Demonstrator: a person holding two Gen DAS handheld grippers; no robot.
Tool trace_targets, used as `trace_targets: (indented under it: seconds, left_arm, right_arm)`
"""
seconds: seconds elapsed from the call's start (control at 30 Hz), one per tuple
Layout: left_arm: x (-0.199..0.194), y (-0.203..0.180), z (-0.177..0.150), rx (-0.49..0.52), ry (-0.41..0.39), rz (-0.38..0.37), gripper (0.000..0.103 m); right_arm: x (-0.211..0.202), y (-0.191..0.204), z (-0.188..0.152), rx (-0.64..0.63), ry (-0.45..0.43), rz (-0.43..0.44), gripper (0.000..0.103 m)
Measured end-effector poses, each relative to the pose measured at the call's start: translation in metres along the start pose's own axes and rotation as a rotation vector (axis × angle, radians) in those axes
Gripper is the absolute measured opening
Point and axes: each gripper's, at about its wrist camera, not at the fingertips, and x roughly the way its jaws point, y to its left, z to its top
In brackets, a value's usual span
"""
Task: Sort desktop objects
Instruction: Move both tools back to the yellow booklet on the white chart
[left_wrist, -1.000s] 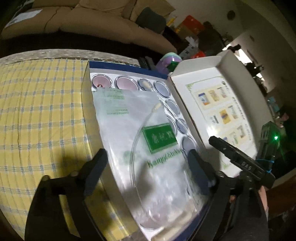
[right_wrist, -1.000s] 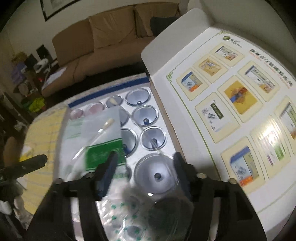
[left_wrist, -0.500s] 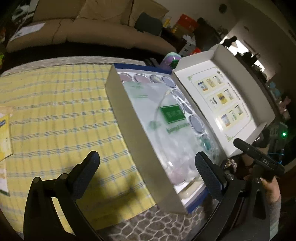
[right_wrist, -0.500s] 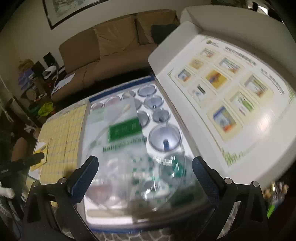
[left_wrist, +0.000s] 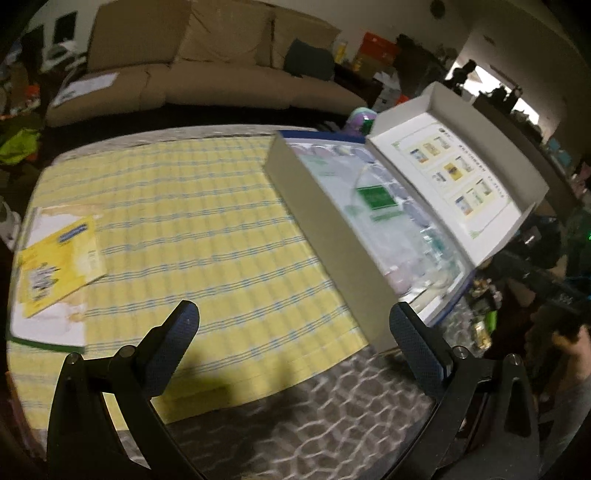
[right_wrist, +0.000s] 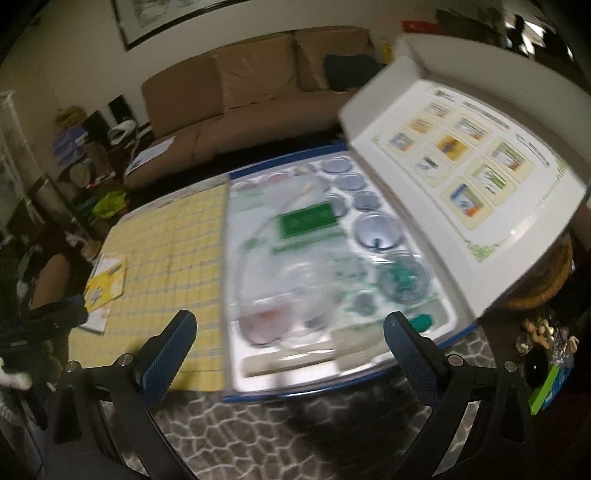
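Left wrist view: left tool (left_wrist: 291, 328) gapes empty, right tool (right_wrist: 290, 332) too; yellow booklet (left_wrist: 59, 262) sits mid-left on table (left_wrist: 192, 229), box (left_wrist: 332, 229) right. I'd approach the booklet's edge low.

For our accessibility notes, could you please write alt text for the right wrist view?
An open box of clear cups lies on a table, its lid raised to the right and a plastic bag on top. The right gripper hangs open and empty before it; a yellow checked cloth lies left.
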Motion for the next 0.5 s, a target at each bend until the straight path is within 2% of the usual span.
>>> trace_targets:
  seconds: [0.3,0.5]
  left_arm:
    - [-0.044,0.083,-0.034,-0.065,-0.030,0.100,0.103]
    - [-0.062,0.139,-0.043,-0.111,-0.045,0.157,0.103]
  right_arm:
    - [0.011,0.106,-0.004,-0.146,0.010,0.070,0.103]
    - [0.036,0.176,-0.006,-0.215,0.033,0.129,0.103]
